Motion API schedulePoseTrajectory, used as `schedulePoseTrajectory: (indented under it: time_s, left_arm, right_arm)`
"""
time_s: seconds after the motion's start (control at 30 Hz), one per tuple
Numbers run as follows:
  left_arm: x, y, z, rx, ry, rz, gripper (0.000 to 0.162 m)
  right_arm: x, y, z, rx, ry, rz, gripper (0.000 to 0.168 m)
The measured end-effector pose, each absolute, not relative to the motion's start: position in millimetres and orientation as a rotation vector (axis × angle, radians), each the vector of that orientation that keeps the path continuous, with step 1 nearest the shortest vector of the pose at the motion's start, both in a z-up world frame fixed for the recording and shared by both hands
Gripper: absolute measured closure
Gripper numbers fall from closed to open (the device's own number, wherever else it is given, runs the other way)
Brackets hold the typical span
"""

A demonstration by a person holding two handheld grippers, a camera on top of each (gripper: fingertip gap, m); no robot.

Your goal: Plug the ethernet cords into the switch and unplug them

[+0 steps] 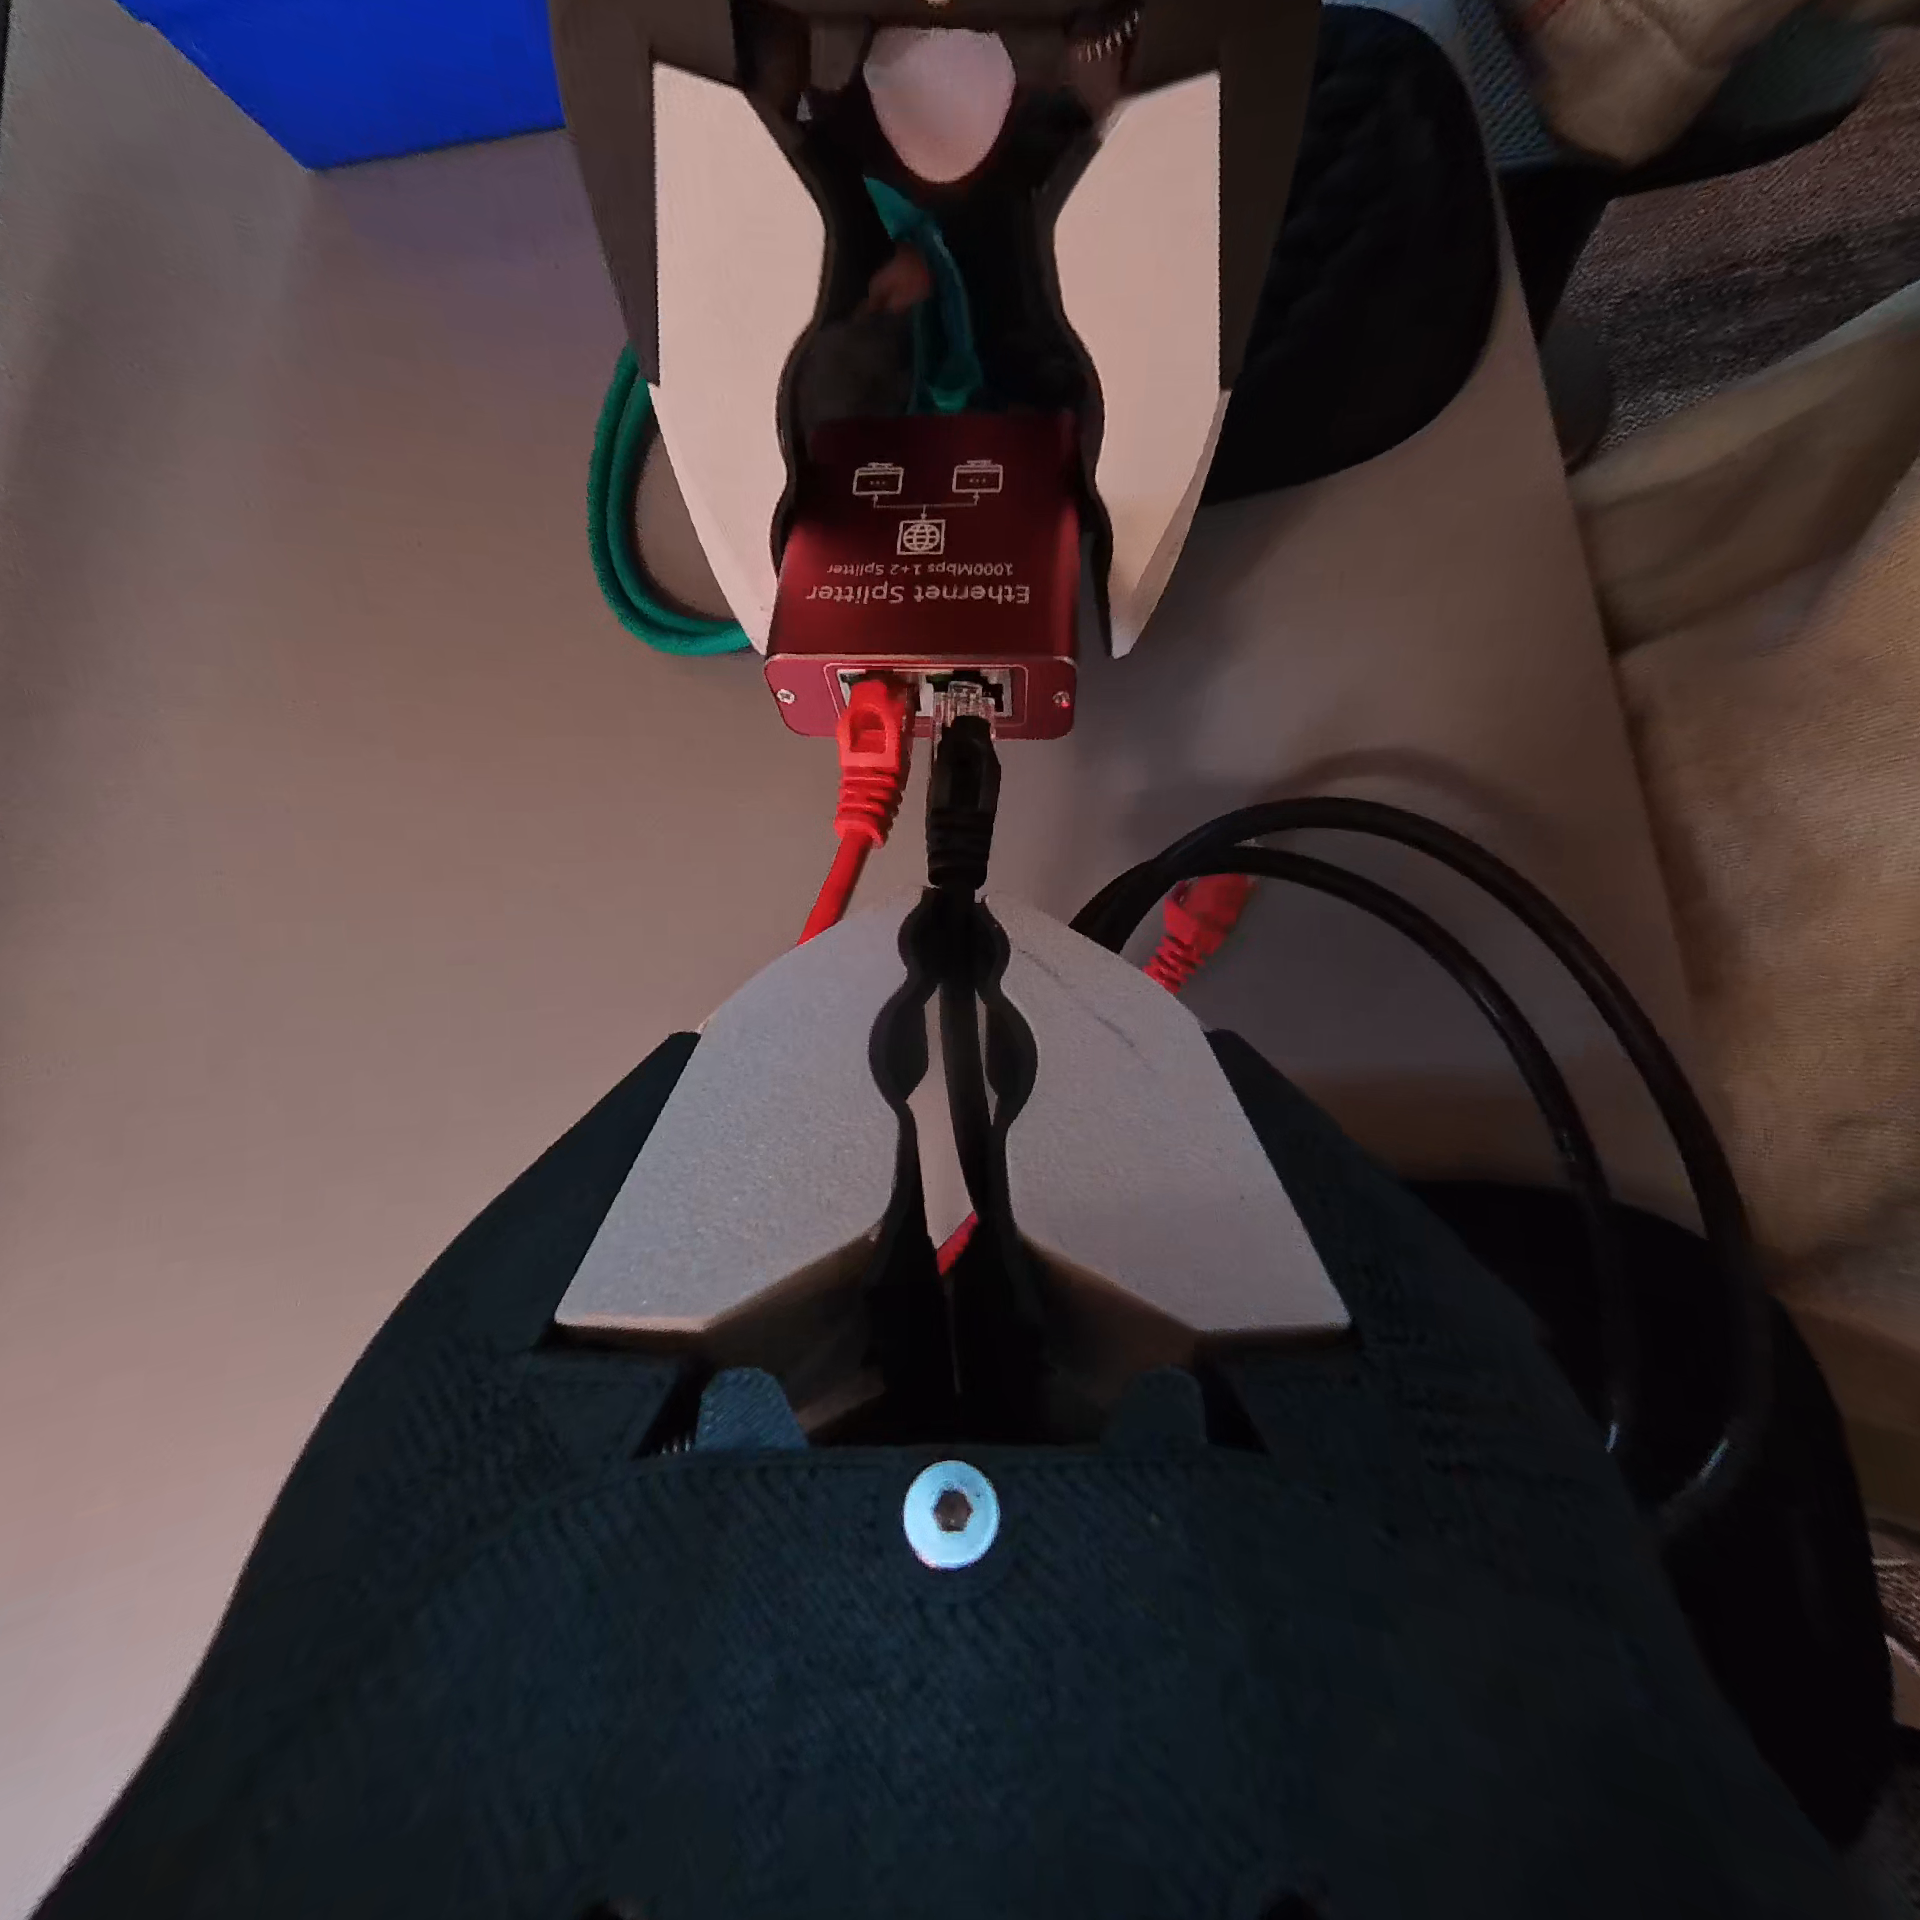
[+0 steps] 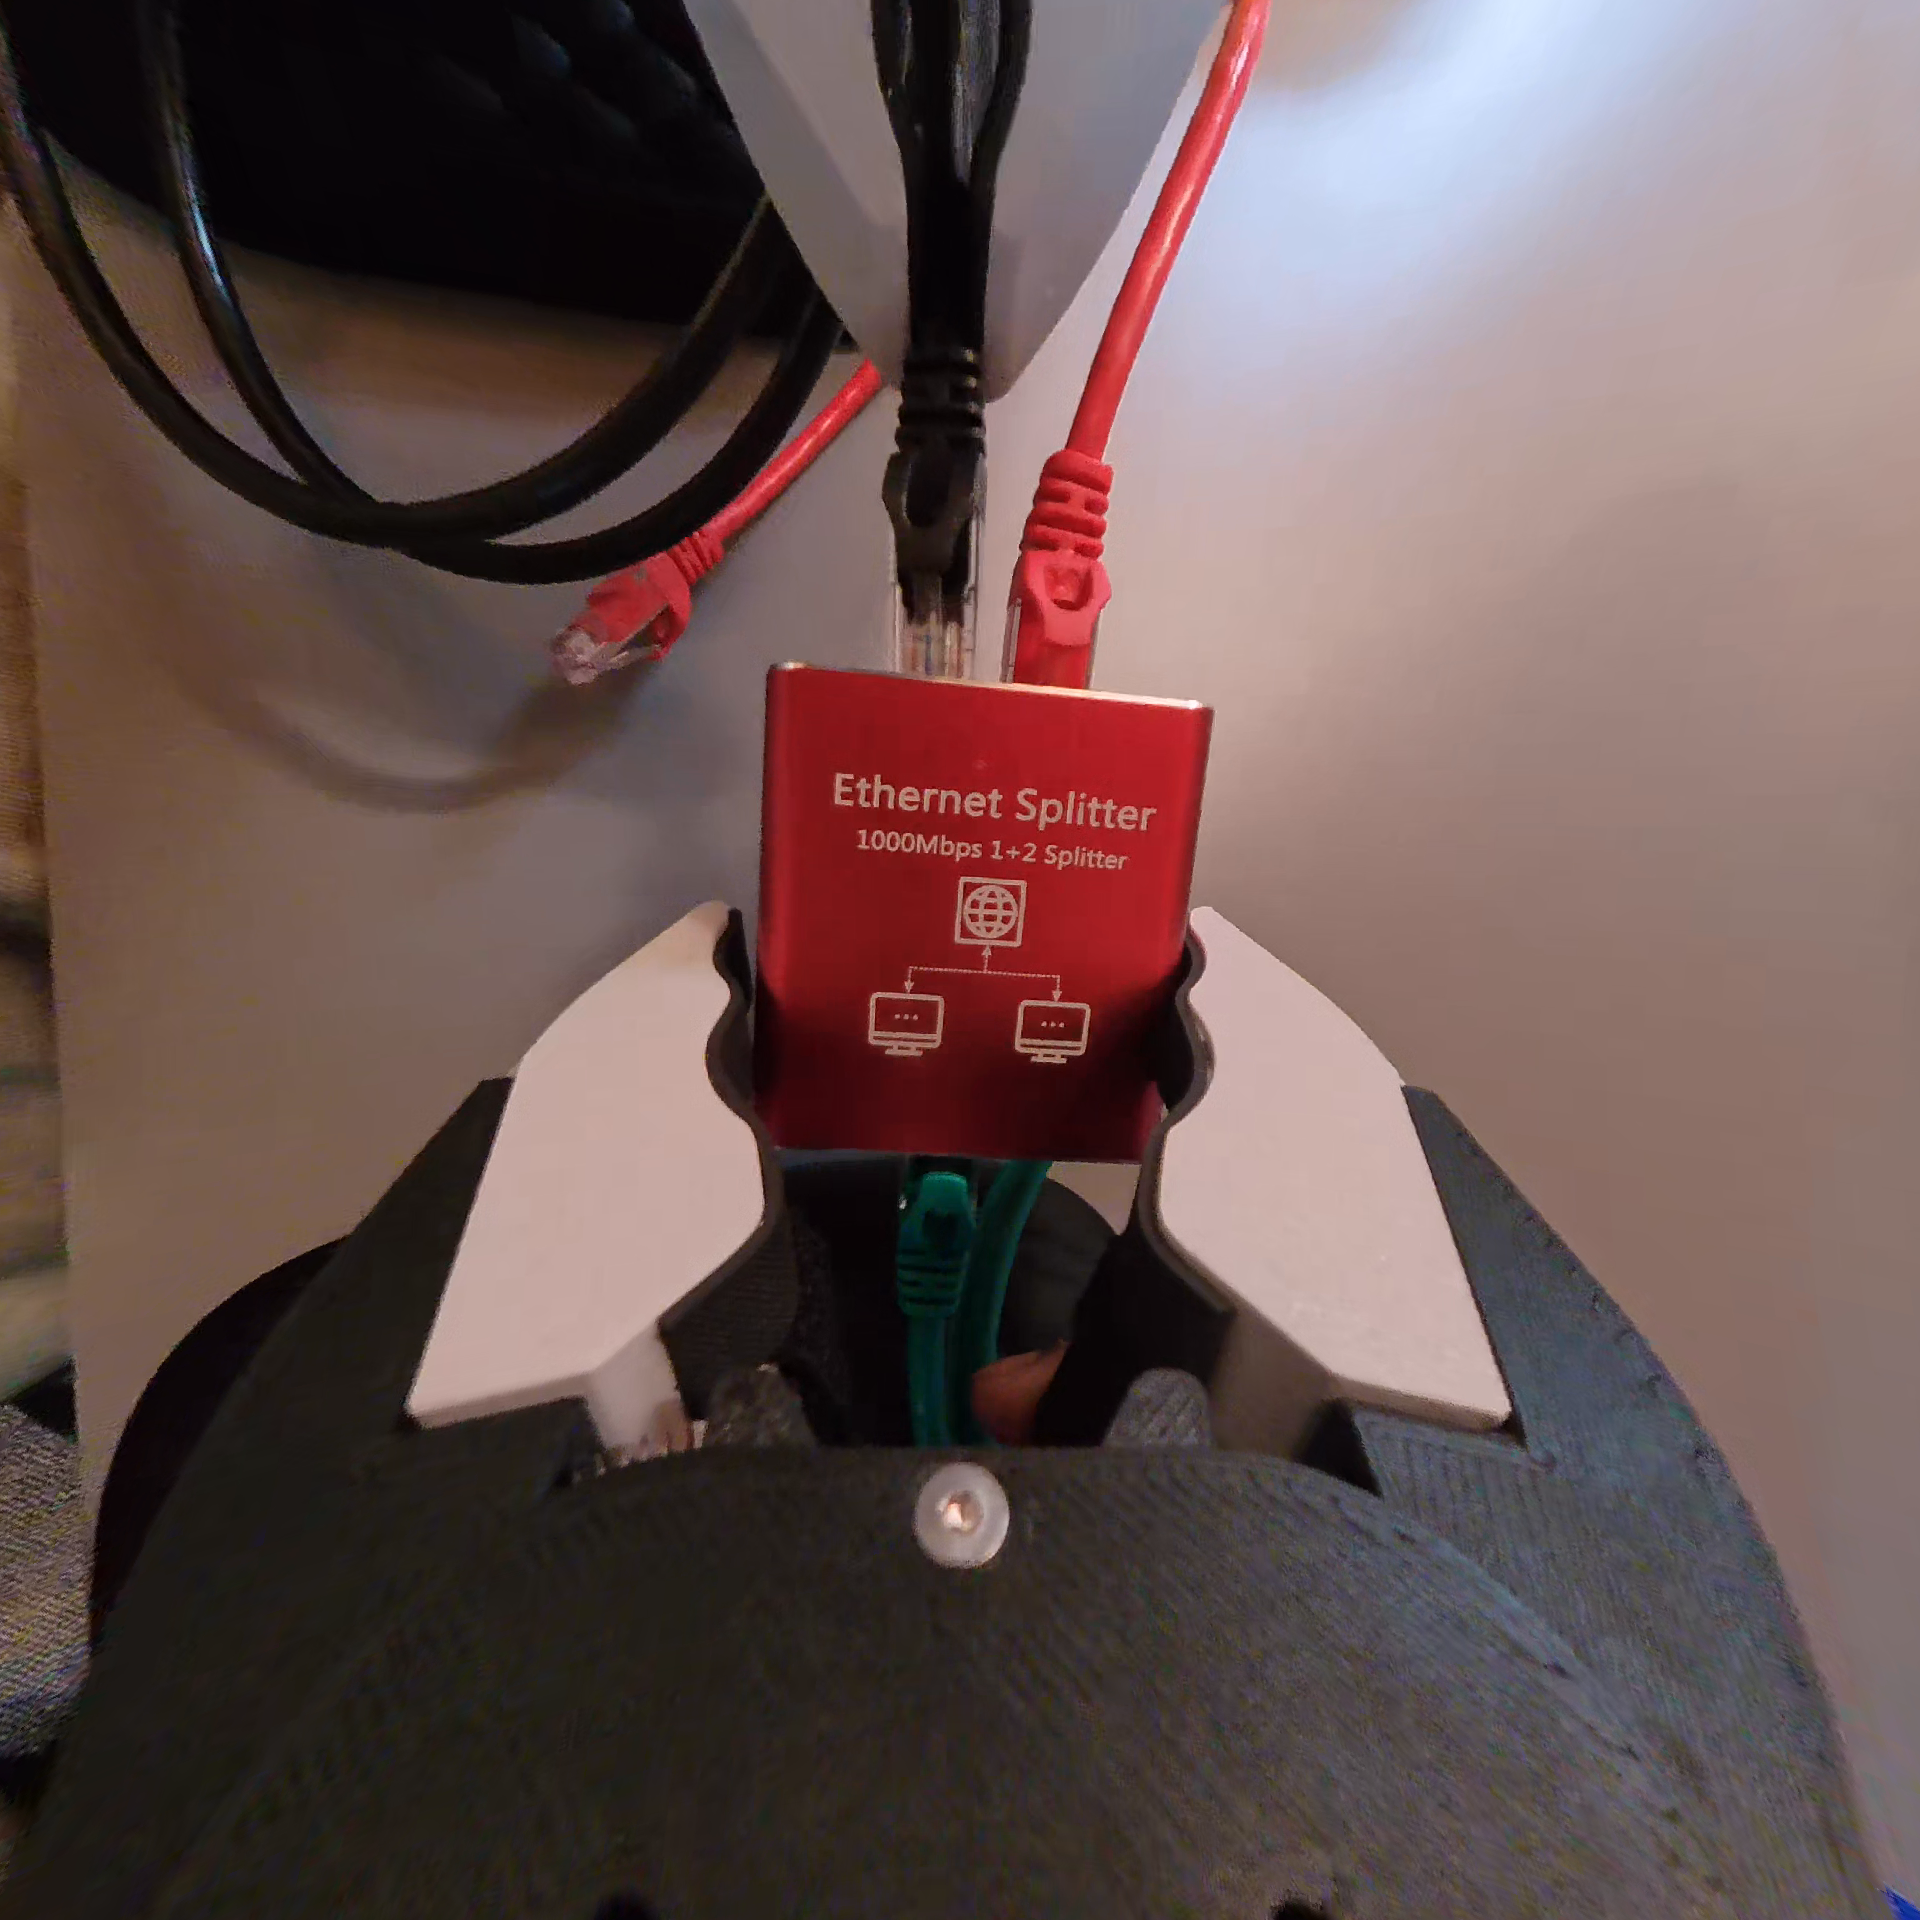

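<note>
A red metal switch (image 1: 925,561) lies on a pale table, and my right gripper (image 2: 961,925) is shut on its sides (image 2: 982,831). A red plug (image 1: 873,727) sits in its left port. My left gripper (image 1: 951,904) is shut on the black cord just behind the black plug (image 1: 961,779). The plug's clear tip (image 2: 935,634) is at the mouth of the other port, mostly outside it. A green plug (image 2: 935,1236) is in the switch's opposite end, between my right fingers. The right gripper (image 1: 945,634) faces the left gripper (image 2: 945,364) head on.
A loose red plug (image 2: 623,623) lies on the table (image 1: 312,779) beside loops of black cord (image 1: 1507,987). Green cord (image 1: 623,540) loops out behind the switch. A blue object (image 1: 343,73) is at the far left, and beige fabric (image 1: 1766,779) lies beyond the table's right edge. Tip to tip, the grippers are about 8 cm apart.
</note>
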State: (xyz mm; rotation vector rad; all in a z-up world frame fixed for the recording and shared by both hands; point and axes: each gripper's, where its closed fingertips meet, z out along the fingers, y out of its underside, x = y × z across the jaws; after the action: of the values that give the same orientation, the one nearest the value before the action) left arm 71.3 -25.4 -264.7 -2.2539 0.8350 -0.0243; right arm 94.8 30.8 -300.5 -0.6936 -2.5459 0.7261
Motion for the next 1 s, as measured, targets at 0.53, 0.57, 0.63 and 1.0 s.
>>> schedulePoseTrajectory:
  time_s: [0.53,0.57,0.63,1.0]
  left_arm:
    - [74.5,-24.3,-274.2,-2.337,0.816,-0.049,0.158]
    - [76.0,-23.4,-273.6,-2.335,0.808,-0.056,0.158]
    - [78.4,-23.0,-272.2,-2.338,0.798,-0.084,0.159]
    - [64.6,-18.4,-267.1,-2.339,0.723,0.052,0.155]
  right_arm:
    - [88.2,29.5,-304.5,-0.625,-2.469,0.646,0.091]
    - [88.3,29.4,-305.2,-0.625,-2.472,0.642,0.091]
    - [88.2,29.0,-307.2,-0.624,-2.481,0.627,0.092]
    - [80.1,28.7,-291.8,-0.633,-2.379,0.7,0.092]
